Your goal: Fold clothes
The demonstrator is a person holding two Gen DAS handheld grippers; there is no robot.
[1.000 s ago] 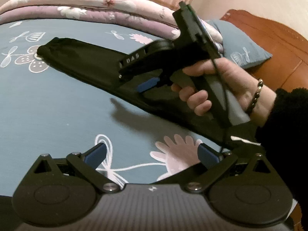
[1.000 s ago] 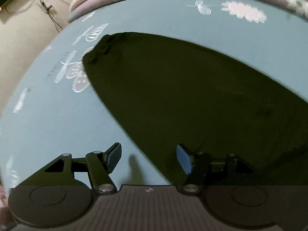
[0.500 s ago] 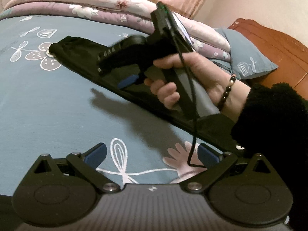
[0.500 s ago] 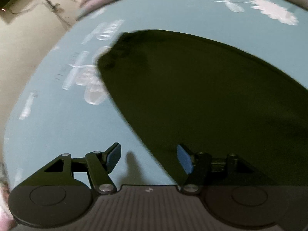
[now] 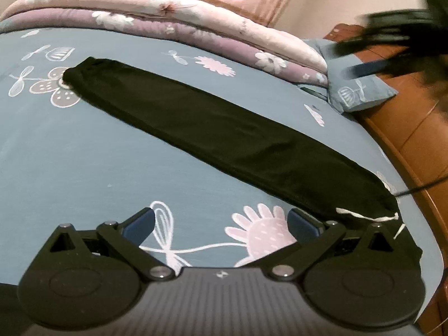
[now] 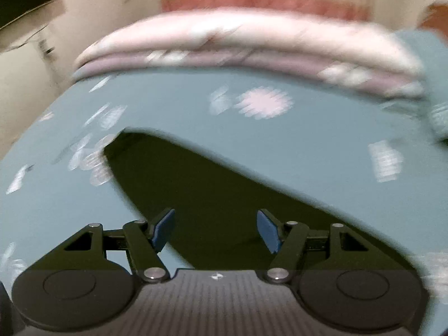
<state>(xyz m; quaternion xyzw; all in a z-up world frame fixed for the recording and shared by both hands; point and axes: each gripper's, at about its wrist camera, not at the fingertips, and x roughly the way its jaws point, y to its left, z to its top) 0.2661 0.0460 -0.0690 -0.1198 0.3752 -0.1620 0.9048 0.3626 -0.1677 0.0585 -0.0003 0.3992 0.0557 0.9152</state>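
Nearest of all, the left gripper [image 5: 221, 222] hovers over the blue flowered bedsheet [image 5: 84, 154] with its jaws spread wide and nothing between them; its right-hand finger sits just beside the waist end of the black trousers [image 5: 224, 131]. The right gripper [image 6: 215, 231] is likewise parted about halfway to wide and empty, held above the trousers [image 6: 196, 193] and clear of the cloth; its view is smeared with motion blur.

Taking the trousers as the landmark: they lie flat on the sheet as one long narrow strip, apparently one leg laid over the other. A white drawstring [image 5: 366, 217] trails from their near end, which reaches the edge of the bed, and the gathered cuff marks their far end. Beyond their far side a folded pink and purple quilt [image 5: 173, 19] is stacked, and a blue pillow [image 5: 361, 84] rests off to the right of them.

As a judgement, the lengthwise fold looks done and smooth. What is left is to fold the strip across its length, cuff toward waist, probably more than once, and neither tool has hold of an end yet.
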